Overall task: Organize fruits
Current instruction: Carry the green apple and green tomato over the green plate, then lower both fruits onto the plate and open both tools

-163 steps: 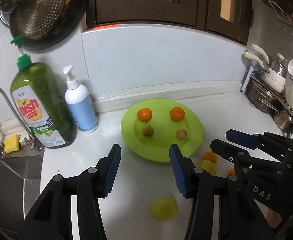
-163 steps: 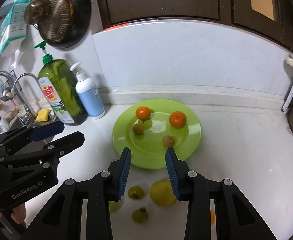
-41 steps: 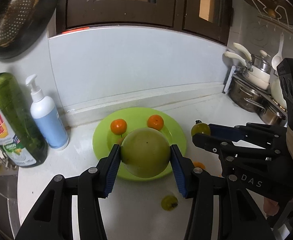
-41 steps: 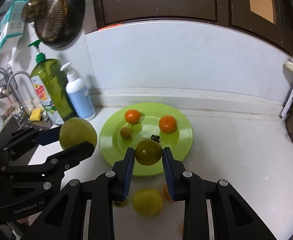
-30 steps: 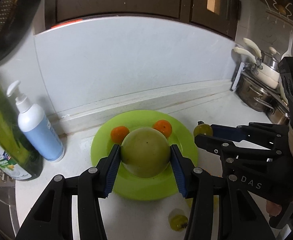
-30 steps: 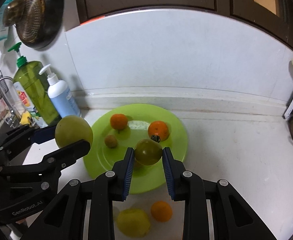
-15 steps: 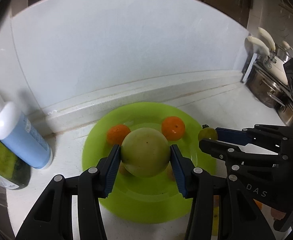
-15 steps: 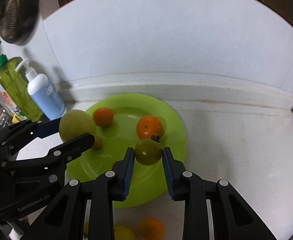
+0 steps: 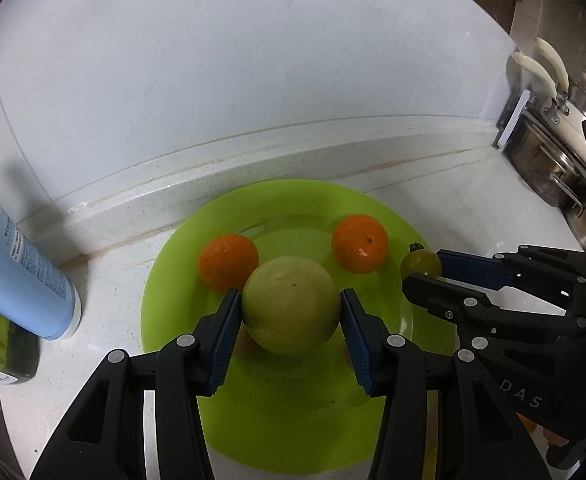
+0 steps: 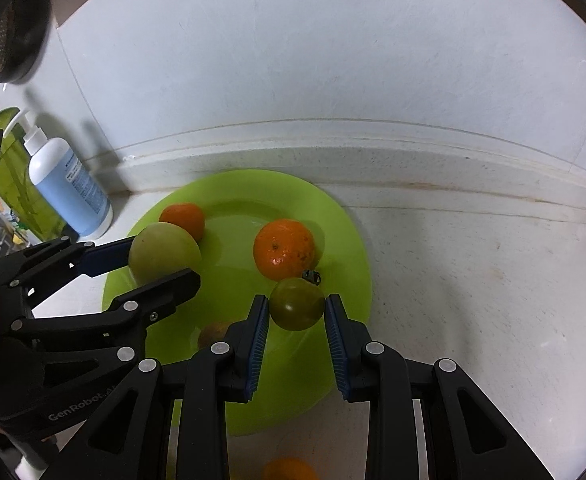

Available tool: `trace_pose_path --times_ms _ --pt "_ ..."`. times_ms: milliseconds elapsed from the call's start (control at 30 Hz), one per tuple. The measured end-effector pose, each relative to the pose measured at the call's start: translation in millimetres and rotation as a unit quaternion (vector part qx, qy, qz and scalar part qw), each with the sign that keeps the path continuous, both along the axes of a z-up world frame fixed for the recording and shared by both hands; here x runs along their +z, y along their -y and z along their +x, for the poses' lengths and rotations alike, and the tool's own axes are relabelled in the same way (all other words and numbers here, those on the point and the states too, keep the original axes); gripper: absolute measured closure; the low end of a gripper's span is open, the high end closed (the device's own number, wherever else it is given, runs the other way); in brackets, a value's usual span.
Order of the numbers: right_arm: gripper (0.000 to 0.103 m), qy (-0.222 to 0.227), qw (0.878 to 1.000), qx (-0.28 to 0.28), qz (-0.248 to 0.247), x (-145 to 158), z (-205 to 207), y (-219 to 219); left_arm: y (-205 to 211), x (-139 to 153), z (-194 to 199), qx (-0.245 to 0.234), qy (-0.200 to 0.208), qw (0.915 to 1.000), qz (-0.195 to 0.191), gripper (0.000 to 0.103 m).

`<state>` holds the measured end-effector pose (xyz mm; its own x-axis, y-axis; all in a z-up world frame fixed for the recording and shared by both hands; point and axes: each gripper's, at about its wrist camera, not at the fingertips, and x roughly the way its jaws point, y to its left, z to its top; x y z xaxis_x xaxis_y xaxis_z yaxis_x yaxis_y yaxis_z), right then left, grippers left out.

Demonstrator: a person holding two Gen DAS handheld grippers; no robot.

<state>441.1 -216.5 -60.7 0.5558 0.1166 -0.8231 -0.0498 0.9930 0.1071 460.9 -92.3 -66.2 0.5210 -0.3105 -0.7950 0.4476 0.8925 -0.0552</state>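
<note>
My left gripper (image 9: 291, 312) is shut on a large pale green round fruit (image 9: 291, 306) and holds it over the green plate (image 9: 293, 420). It also shows in the right wrist view (image 10: 163, 250). My right gripper (image 10: 296, 310) is shut on a small green tomato (image 10: 296, 303) over the plate's right side (image 10: 353, 252); the tomato also shows in the left wrist view (image 9: 421, 263). Two oranges (image 9: 229, 262) (image 9: 359, 243) lie at the back of the plate. A small brown fruit (image 10: 212, 334) lies on the plate, partly hidden by my fingers.
A blue pump bottle (image 10: 69, 188) and a green dish soap bottle (image 10: 7, 176) stand left of the plate. Pots on a rack (image 9: 553, 168) stand at the right. An orange (image 10: 289, 469) lies on the counter in front of the plate. The wall is close behind.
Both grippers have moved forward and down over the plate, each still holding its fruit. The plate now looks larger and closer.
</note>
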Motion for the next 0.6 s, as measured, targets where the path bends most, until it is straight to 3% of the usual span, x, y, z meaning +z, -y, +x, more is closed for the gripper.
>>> trace_pose_path --times_ms 333,467,600 --pt "0.073 -0.005 1.000 0.000 0.001 -5.2 3.9 1.5 -2.4 -2.8 1.1 -0.005 -0.003 1.0000 0.005 0.054" --pt "0.064 0.001 1.000 -0.006 -0.006 -2.7 2.0 1.0 -6.7 6.7 -4.3 -0.003 0.017 0.9999 0.003 0.051" --pt "0.064 0.016 1.000 -0.008 -0.018 6.6 -4.5 -1.6 -12.4 19.6 -13.2 -0.002 0.033 0.9995 0.001 0.048"
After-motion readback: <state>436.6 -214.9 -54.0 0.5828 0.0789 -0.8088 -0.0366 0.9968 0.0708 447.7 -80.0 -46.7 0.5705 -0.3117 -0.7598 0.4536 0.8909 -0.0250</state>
